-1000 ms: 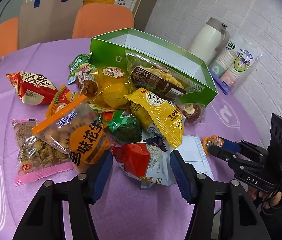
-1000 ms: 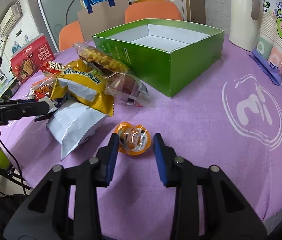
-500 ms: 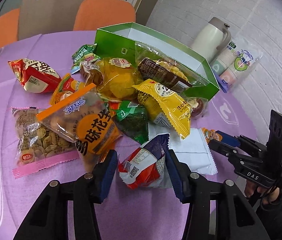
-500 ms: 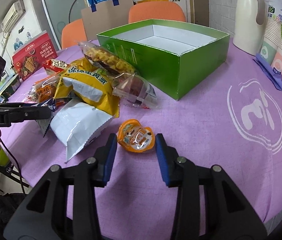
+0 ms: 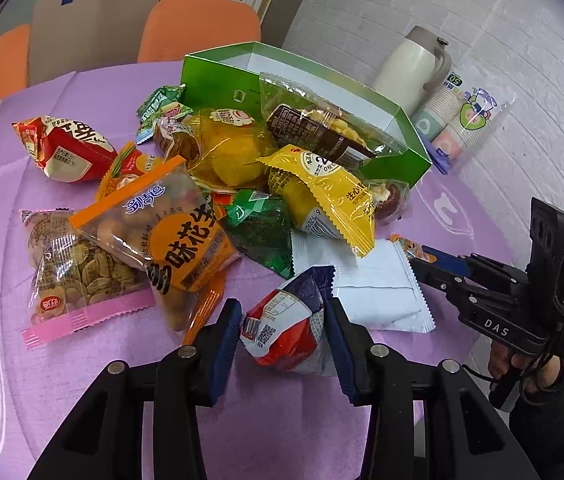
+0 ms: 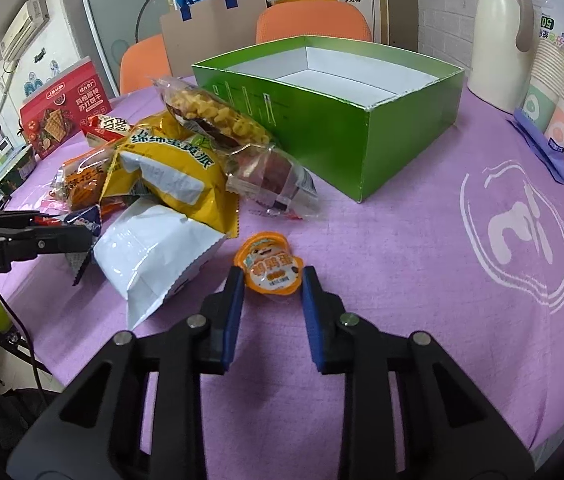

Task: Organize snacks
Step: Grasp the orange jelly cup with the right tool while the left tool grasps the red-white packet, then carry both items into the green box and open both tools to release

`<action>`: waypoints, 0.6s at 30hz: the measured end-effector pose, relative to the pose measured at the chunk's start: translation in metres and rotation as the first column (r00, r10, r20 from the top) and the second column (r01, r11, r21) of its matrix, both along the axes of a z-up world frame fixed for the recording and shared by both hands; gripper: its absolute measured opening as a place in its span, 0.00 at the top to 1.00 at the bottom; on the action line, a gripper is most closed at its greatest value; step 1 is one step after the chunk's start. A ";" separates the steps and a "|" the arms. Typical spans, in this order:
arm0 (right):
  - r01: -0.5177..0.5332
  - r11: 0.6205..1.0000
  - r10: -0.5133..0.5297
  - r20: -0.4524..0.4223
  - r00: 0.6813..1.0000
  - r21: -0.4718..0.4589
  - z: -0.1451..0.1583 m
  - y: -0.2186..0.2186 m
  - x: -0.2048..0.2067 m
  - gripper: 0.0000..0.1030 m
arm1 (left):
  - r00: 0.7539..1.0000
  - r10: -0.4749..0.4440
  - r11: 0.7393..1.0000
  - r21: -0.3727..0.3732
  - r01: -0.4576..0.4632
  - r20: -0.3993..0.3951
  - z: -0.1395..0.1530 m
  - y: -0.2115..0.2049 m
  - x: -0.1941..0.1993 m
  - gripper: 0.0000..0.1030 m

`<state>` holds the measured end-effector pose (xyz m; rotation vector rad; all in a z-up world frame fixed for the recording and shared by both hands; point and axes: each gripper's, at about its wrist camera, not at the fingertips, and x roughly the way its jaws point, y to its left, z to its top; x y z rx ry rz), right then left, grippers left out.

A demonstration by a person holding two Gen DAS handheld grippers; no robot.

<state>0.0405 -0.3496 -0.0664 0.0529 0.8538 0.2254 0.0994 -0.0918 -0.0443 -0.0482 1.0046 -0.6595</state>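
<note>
One open green cardboard box (image 6: 365,136) sits on the purple-clothed desk (image 6: 421,264), a dozen-ish snack bags heaped beside it. Left tool (image 5: 282,326), angled down, has just closed on a red-and-white snack packet (image 5: 282,336). Right tool (image 6: 272,280) just squeezed the small orange jelly cup (image 6: 270,270) near a white pouch (image 6: 158,252).

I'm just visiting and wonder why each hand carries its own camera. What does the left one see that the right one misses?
Only the left wrist view shows the pink-edged clear packet of seeds and the red, white and blue pouch pinched in the left gripper.

Only the right wrist view shows the red cracker carton.

Both show the green cardboard box, the cream jug and the small orange cup in the right gripper.
</note>
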 end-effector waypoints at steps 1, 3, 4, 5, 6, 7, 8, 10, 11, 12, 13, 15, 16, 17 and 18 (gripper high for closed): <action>0.006 1.000 -0.006 0.000 1.000 0.007 0.000 -0.001 0.000 0.71 | 1.000 -0.002 1.000 0.014 0.002 0.009 0.001 -0.001 -0.002 0.60; 0.012 1.000 -0.012 0.013 1.000 0.021 0.005 -0.003 -0.004 0.71 | 1.000 -0.002 1.000 0.005 0.002 0.006 0.003 0.002 -0.005 0.63; 0.010 1.000 -0.011 0.023 1.000 0.022 0.008 -0.002 -0.006 0.72 | 1.000 -0.004 1.000 -0.007 0.004 0.003 0.006 0.004 -0.006 0.63; 0.006 1.000 -0.007 0.032 0.999 0.021 0.012 -0.002 -0.008 0.72 | 1.000 -0.002 1.000 -0.013 0.002 0.007 0.009 0.006 -0.007 0.63; 0.001 1.000 -0.001 0.041 0.999 0.021 0.017 -0.001 -0.010 0.72 | 1.000 -0.001 1.000 -0.020 0.002 0.017 0.015 0.008 -0.008 0.63; -0.005 1.000 0.004 0.052 0.999 0.022 0.021 -0.001 -0.012 0.72 | 1.000 -0.003 1.000 -0.031 0.004 0.029 0.022 0.009 -0.009 0.63; -0.010 1.000 0.008 0.064 0.998 0.025 0.027 0.000 -0.014 0.72 | 0.999 -0.005 0.999 -0.044 0.007 0.043 0.031 0.010 -0.010 0.63; -0.016 1.000 0.013 0.097 0.995 0.027 0.039 0.000 -0.017 0.72 | 0.996 -0.010 0.998 -0.059 0.015 0.084 0.049 0.010 -0.010 0.63; -0.015 1.000 0.011 0.114 0.993 0.027 0.046 0.000 -0.017 0.72 | 0.994 -0.017 0.998 -0.062 0.024 0.112 0.059 0.007 -0.009 0.63; -0.014 1.000 0.010 0.136 0.991 0.027 0.054 -0.001 -0.017 0.71 | 0.990 -0.023 0.998 -0.063 0.032 0.137 0.069 0.003 -0.007 0.63; -0.015 1.000 0.010 0.158 0.987 0.027 0.061 -0.001 -0.016 0.71 | 0.987 -0.028 0.997 -0.065 0.038 0.159 0.078 -0.001 -0.004 0.63; -0.007 1.000 0.003 0.194 0.981 0.019 0.074 -0.003 -0.013 0.71 | 0.981 -0.035 0.996 -0.075 0.051 0.192 0.093 -0.010 0.004 0.63; -0.001 1.000 -0.002 0.211 0.978 0.013 0.080 -0.005 -0.010 0.71 | 0.978 -0.037 0.995 -0.083 0.055 0.207 0.100 -0.016 0.010 0.63; 0.006 1.000 -0.008 0.225 0.974 0.010 0.085 -0.006 -0.007 0.71 | 0.976 -0.037 0.994 -0.088 0.057 0.216 0.105 -0.022 0.016 0.63; 0.015 1.000 -0.018 0.238 0.971 0.011 0.089 -0.009 -0.004 0.71 | 0.975 -0.037 0.994 -0.096 0.059 0.220 0.110 -0.028 0.024 0.63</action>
